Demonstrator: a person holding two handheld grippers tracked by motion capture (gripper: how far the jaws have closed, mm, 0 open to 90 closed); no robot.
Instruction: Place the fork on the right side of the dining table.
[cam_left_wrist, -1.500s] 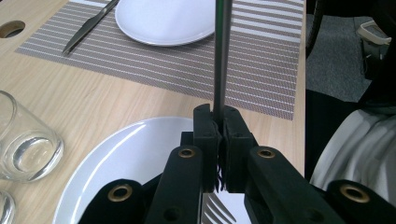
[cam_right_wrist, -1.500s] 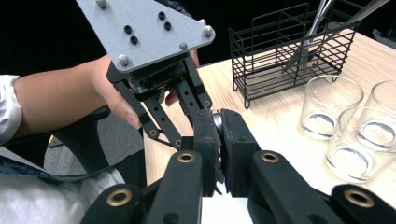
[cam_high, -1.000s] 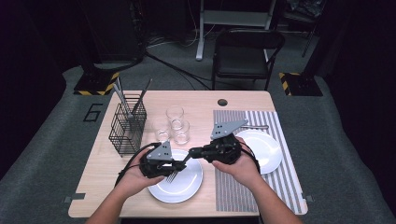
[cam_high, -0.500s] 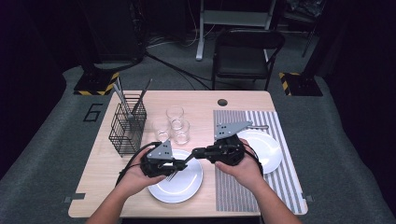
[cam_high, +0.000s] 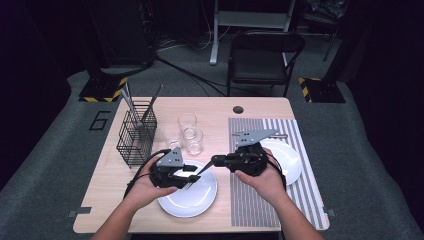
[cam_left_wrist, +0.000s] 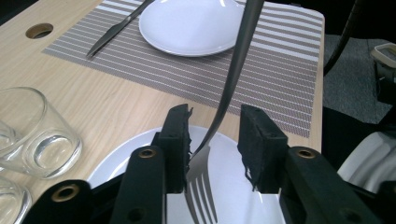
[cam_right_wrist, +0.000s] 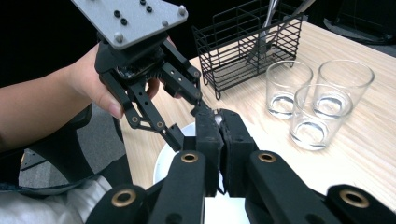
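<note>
A silver fork (cam_left_wrist: 233, 70) slants over the near white plate (cam_high: 195, 200), tines low and handle rising to the right. My right gripper (cam_high: 216, 161) is shut on the handle; in the right gripper view its pads (cam_right_wrist: 208, 135) are pressed together on a sliver of metal. My left gripper (cam_left_wrist: 215, 116) has just been opening: the fork's neck passes between the spread jaws, close beside the left pad (cam_left_wrist: 180, 135) and clear of the right one. The left gripper (cam_right_wrist: 187, 116) faces the right gripper (cam_right_wrist: 218, 116) tip to tip above the plate.
Three empty glasses (cam_high: 187, 122) stand behind the plate, and a black wire cutlery basket (cam_high: 136, 135) stands at the left. A striped placemat (cam_high: 260, 200) on the right carries a second white plate (cam_high: 290, 157) and a knife (cam_left_wrist: 119, 29). A hole (cam_high: 238, 109) is at the table's far edge.
The left gripper's jaws have spread apart off the fork, which stays in the right gripper. Both hands have hardly moved.
</note>
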